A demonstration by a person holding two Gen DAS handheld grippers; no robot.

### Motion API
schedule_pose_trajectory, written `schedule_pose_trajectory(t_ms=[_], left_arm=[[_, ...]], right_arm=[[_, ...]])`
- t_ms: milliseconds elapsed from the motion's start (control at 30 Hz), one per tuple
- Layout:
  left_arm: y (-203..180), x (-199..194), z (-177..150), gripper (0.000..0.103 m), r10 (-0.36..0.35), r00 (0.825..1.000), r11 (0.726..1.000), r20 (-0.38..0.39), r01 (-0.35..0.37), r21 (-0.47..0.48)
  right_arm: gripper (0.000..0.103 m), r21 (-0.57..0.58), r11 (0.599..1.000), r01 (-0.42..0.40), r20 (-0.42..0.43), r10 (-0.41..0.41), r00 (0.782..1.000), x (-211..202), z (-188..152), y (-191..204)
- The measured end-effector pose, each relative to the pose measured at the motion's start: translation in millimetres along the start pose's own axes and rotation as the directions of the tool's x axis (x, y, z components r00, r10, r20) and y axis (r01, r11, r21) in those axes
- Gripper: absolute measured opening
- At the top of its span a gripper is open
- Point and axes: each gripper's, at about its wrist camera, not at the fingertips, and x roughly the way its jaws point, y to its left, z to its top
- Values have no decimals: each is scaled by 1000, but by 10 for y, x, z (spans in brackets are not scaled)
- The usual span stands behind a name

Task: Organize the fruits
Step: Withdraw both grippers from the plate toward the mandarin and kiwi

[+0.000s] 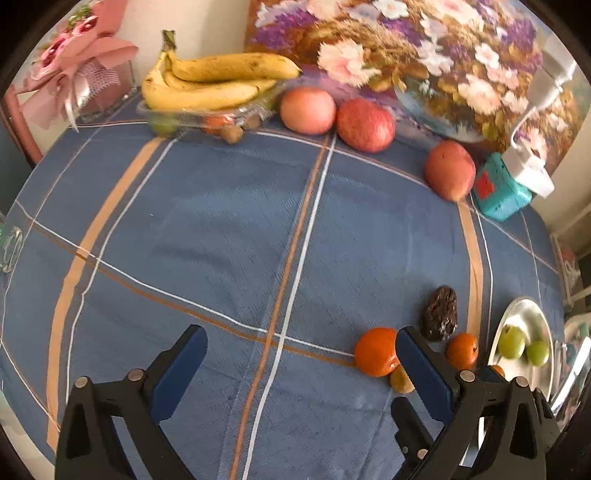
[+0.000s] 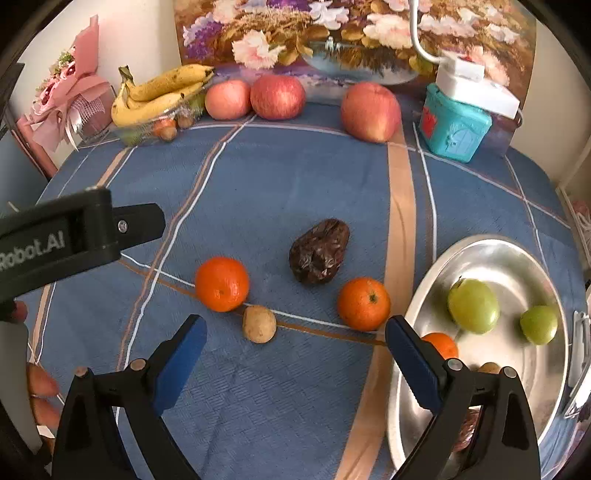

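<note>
On the blue checked cloth lie two oranges (image 2: pixel 221 283) (image 2: pixel 364 303), a small brown fruit (image 2: pixel 259 324) and a dark wrinkled fruit (image 2: pixel 319 250). A steel bowl (image 2: pixel 509 254) at the right holds two green fruits (image 2: pixel 473 305), an orange (image 2: pixel 441 343) and a small brown fruit. My right gripper (image 2: pixel 295 332) is open and empty just before the loose fruits. My left gripper (image 1: pixel 301 343) is open and empty, its right finger (image 1: pixel 421 354) beside an orange (image 1: pixel 376 351). The left gripper's body shows in the right wrist view (image 2: pixel 74 236).
Three apples (image 2: pixel 277 96) (image 2: pixel 228 99) (image 2: pixel 370 111) and a banana bunch (image 2: pixel 159 94) over a clear tray stand at the back. A teal toy box (image 2: pixel 456 127) with a white charger sits back right. A pink bouquet (image 2: pixel 70 96) is back left, a floral painting (image 2: pixel 332 33) behind.
</note>
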Motion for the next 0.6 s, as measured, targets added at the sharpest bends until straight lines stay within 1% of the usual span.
schedule_pose_trajectory(t_ms=[100,167,300,333,367,400,533,600], left_arm=[[-32,84,-12,103,-12,1000,1000,-25,12,9],[-67,164,-34,103,-14,998,1000,-55,15,23],[-80,294,-65,102,-67,992,998,-106,67,-6],[-91,323,-71,102,-77,990,997,-115,76,-9],[-107,349,-77,102,-80,989,997,-123,80,-6],[-130,370,-81,102,-83,988,997,-130,83,0],[-195,404,-71,93,-98,985,995,-139,101,15],[-217,420,-77,89,-106,984,994,-145,110,18]], right_arm=[[97,0,1000,-15,-9,15,1000,41,-12,45],[97,-1,1000,-24,-17,24,1000,67,-21,67],[97,-7,1000,-25,-32,25,999,146,-22,103],[95,-4,1000,-25,-36,25,999,168,-23,101],[88,-3,1000,-23,-38,23,999,179,-24,98],[87,-8,1000,-19,-37,18,999,183,-26,103],[85,-28,1000,-13,-29,12,1000,173,-24,138],[80,-40,999,-13,-28,12,1000,160,-25,156]])
